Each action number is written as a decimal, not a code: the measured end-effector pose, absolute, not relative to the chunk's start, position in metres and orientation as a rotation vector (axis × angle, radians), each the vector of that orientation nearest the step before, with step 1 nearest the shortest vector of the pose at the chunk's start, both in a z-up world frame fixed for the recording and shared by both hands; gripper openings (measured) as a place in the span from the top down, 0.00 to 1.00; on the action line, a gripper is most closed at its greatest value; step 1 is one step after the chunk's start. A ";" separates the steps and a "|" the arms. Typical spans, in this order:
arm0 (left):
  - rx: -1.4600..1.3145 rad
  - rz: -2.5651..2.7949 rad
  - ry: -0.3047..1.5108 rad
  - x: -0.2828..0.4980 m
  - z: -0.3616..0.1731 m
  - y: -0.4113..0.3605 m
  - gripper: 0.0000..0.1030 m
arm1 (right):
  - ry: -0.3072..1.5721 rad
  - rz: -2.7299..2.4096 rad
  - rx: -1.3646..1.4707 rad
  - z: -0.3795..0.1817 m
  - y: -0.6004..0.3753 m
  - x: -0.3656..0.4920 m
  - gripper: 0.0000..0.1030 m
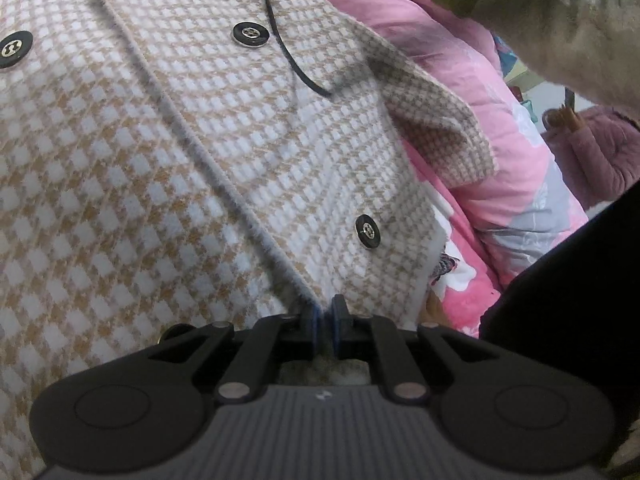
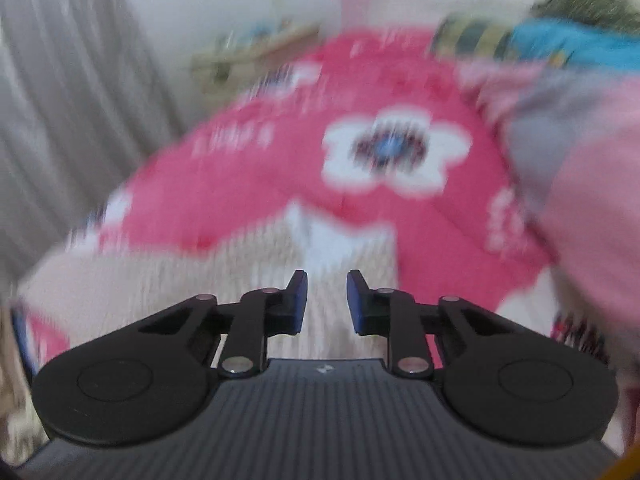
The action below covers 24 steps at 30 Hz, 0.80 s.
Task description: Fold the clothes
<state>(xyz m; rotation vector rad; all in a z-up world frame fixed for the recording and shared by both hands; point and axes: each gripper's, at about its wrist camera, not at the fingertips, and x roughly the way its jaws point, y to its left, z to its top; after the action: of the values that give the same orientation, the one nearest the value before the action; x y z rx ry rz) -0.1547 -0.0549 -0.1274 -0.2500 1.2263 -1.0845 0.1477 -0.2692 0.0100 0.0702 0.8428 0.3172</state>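
The tan-and-white checked jacket [image 1: 192, 168] lies on the pink flowered bed [image 2: 400, 92], its front edge pinched at six o'clock in the left hand-held gripper [image 1: 324, 316], while the right hand-held gripper [image 2: 327, 300] hovers narrowly parted, holding nothing.

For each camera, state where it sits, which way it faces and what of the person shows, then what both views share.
Left wrist: on the left gripper, angled down onto a checked coat with black buttons; jaws nearly shut at its edge; a fuzzy sleeve crosses top right.
Right wrist: on the right gripper, angled down over the coat toward a red flowered bedspread; blurred; jaws apart, empty; no body visible.
Shared: coat and pink bedding.
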 end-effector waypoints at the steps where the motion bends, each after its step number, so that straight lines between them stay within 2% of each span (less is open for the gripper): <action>1: -0.250 -1.080 1.227 -0.155 -0.127 -0.055 0.92 | 0.883 0.325 0.051 -0.004 -0.263 0.150 0.82; 5: -0.245 -1.059 1.227 -0.156 -0.126 -0.055 0.91 | 1.033 0.235 0.020 -0.075 -0.240 0.172 0.83; 8: -0.244 -1.056 1.227 -0.158 -0.126 -0.054 0.90 | 1.000 0.233 0.053 -0.064 -0.240 0.178 0.81; 10: -0.246 -1.058 1.229 -0.158 -0.126 -0.053 0.90 | 0.929 0.251 0.178 -0.042 -0.261 0.178 0.77; 12: -0.257 -1.062 1.237 -0.158 -0.128 -0.051 0.90 | 0.884 0.217 0.250 -0.030 -0.281 0.184 0.63; 14: -0.268 -1.067 1.246 -0.156 -0.130 -0.050 0.90 | 0.894 0.175 0.276 -0.037 -0.294 0.201 0.57; 19: -0.301 -1.081 1.261 -0.151 -0.136 -0.046 0.90 | 0.987 0.192 0.376 -0.075 -0.300 0.229 0.54; 20: -0.310 -1.082 1.266 -0.150 -0.137 -0.045 0.90 | 1.003 0.211 0.379 -0.081 -0.296 0.232 0.60; 21: -0.316 -1.083 1.270 -0.149 -0.138 -0.044 0.90 | 1.011 0.229 0.362 -0.083 -0.292 0.234 0.84; 22: -0.317 -1.085 1.273 -0.149 -0.139 -0.044 0.90 | 0.983 0.257 0.309 -0.076 -0.288 0.232 0.89; 24: -0.309 -1.089 1.275 -0.148 -0.139 -0.045 0.90 | 0.866 0.354 0.285 -0.053 -0.288 0.223 0.93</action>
<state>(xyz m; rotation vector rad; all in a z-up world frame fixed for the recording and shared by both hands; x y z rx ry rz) -0.1482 -0.0447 -0.1390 -0.3090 1.2746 -1.0895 0.2234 -0.2883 -0.0534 0.2846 0.8656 0.3538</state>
